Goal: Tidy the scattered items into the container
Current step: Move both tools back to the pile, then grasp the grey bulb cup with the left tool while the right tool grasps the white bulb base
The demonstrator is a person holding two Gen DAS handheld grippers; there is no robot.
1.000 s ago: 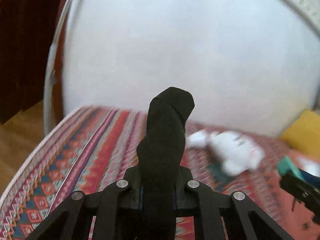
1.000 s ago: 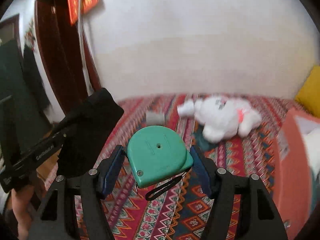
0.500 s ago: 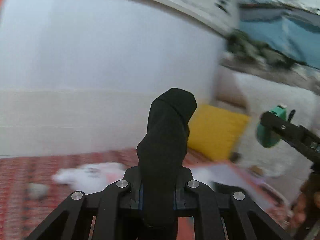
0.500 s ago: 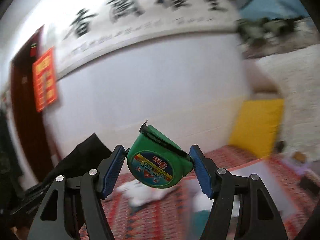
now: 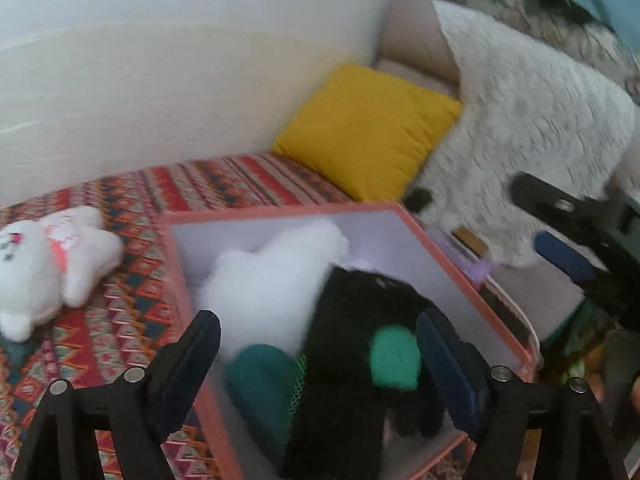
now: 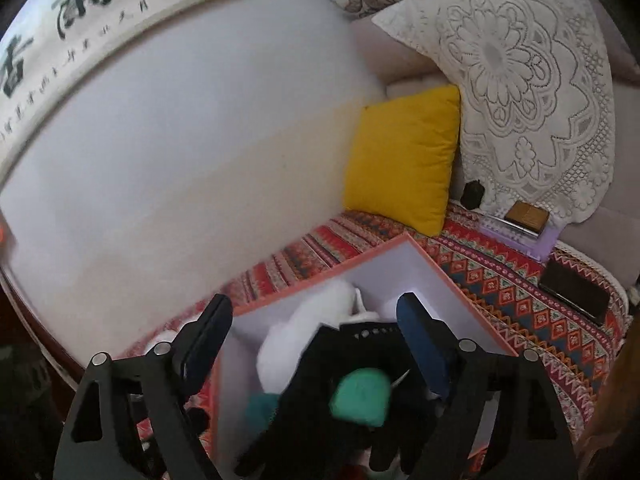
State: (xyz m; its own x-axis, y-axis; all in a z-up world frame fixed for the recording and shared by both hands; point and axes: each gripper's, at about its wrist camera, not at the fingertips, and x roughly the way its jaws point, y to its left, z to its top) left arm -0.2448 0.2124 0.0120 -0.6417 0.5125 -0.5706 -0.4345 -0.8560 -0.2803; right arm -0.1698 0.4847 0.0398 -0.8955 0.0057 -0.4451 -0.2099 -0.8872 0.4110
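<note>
Gaping wide, both grippers' fingers (image 5: pixel 200 344) (image 6: pixel 416 320) hang over the box (image 5: pixel 460 280) (tape measure (image 5: pixel 394 358) inside).

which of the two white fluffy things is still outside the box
The white plush toy with pink markings, lying on the patterned cover left of the pink box. The other white fluffy item lies inside the box.
</note>
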